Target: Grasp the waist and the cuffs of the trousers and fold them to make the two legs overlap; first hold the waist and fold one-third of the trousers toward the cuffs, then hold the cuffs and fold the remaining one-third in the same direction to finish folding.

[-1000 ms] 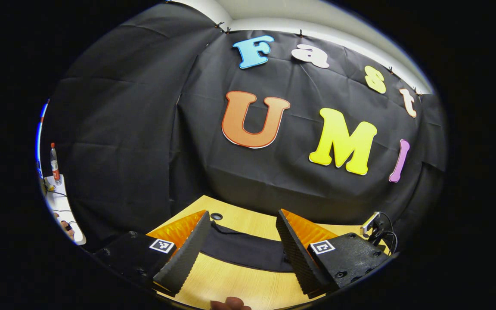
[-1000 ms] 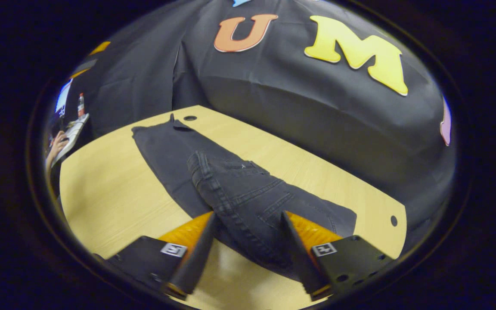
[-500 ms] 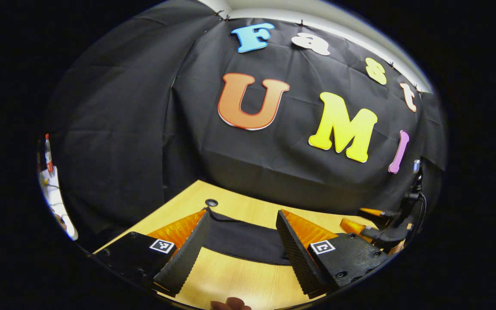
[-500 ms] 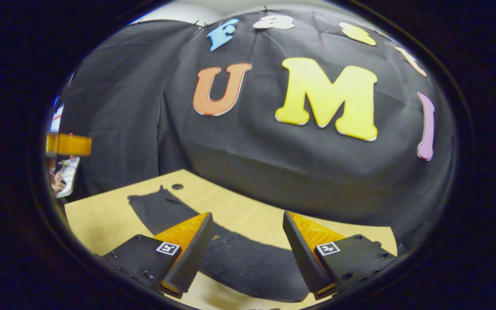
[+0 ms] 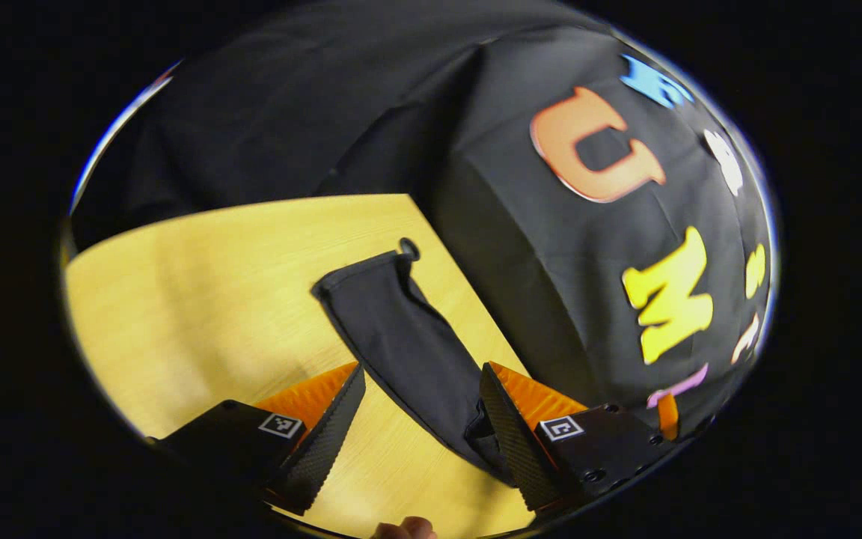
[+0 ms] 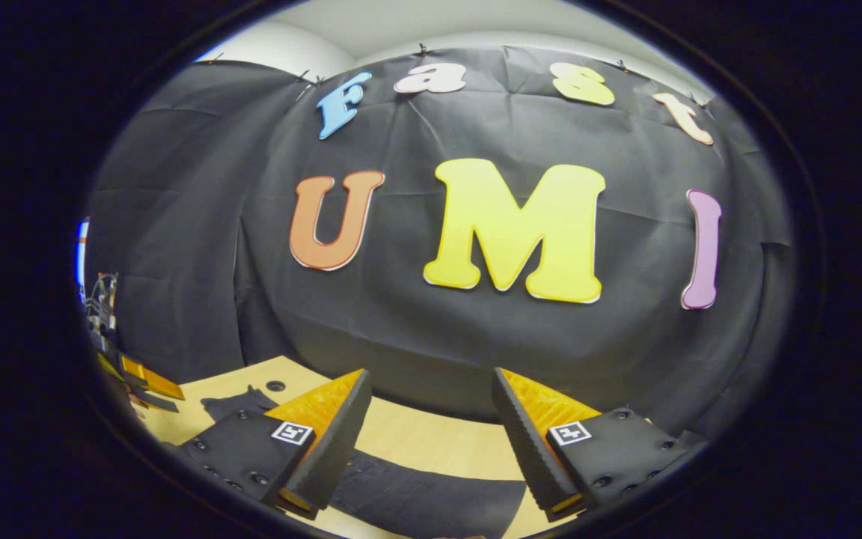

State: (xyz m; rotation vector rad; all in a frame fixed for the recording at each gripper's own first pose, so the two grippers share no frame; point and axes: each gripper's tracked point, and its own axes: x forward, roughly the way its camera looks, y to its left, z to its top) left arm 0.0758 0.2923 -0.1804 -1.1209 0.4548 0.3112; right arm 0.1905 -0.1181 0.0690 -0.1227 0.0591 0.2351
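Left gripper view, left to right: a pale yellow wooden table (image 5: 199,299) takes up the left half, its bare top lit unevenly. Dark black denim trousers (image 5: 401,337) are laid as a narrow strip running from near the table's far edge down toward the camera. A small round dark hole in the tabletop (image 5: 407,247) is seen just beside the strip's far corner. The left gripper (image 5: 420,427) is held low over the table with its fingers spread wide; the cloth passes between them, and its near end is hidden behind the right-hand finger (image 5: 509,442), so contact there cannot be judged. A fingertip of the holding hand (image 5: 403,528) is cut off at the bottom edge. A small orange piece (image 5: 668,416) is seen at the far right, too cropped to identify.

Right gripper view, left to right: blurred clutter (image 6: 105,314) and orange-tipped parts (image 6: 148,380) are seen at the left rim, hard to make out. The trousers (image 6: 431,500) lie flat on the table (image 6: 431,442), partly covered by the right gripper (image 6: 431,449). Its fingers are spread apart with nothing pinched, raised above the cloth.
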